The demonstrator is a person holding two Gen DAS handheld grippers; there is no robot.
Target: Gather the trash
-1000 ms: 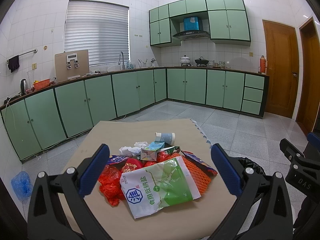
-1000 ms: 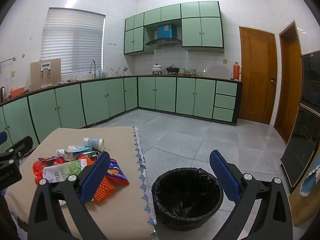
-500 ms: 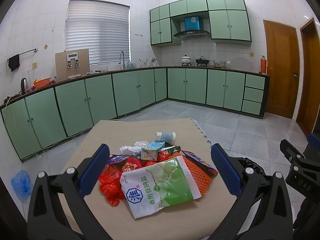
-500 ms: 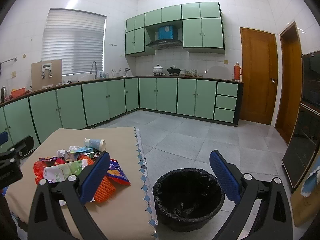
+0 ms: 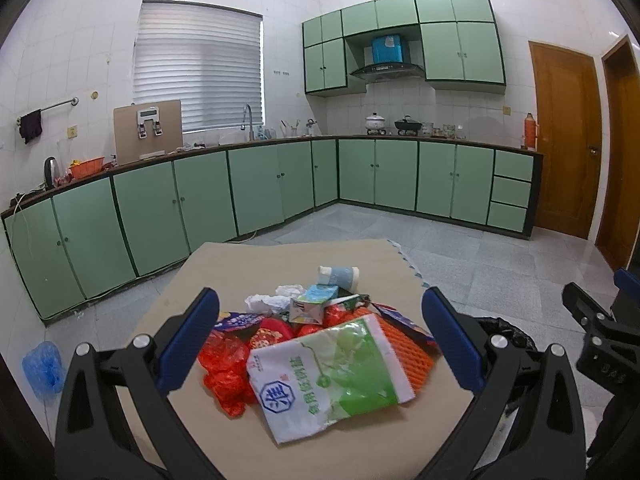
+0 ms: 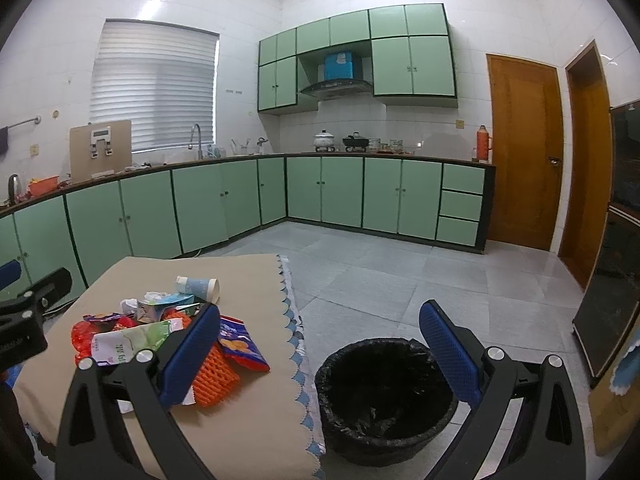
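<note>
A pile of trash lies on the beige table (image 5: 240,264): a green-and-white salt bag (image 5: 328,372) in front, orange foam netting (image 5: 404,348), red plastic wrappers (image 5: 224,364), crumpled white tissue (image 5: 264,302), a small carton (image 5: 310,306) and a paper cup (image 5: 338,276) on its side. My left gripper (image 5: 320,336) is open and empty, hovering in front of the pile. My right gripper (image 6: 320,340) is open and empty, over the gap between the table edge and a black-lined bin (image 6: 384,392) on the floor. The pile also shows in the right wrist view (image 6: 160,328).
Green cabinets (image 5: 200,200) run along the left and back walls. Two wooden doors (image 6: 524,152) stand at the right. A blue bag (image 5: 42,364) lies on the floor left of the table. Grey tiled floor (image 6: 400,272) spreads beyond the bin.
Both views have drifted very slightly. The trash pile and bin have not moved, and both grippers stay open.
</note>
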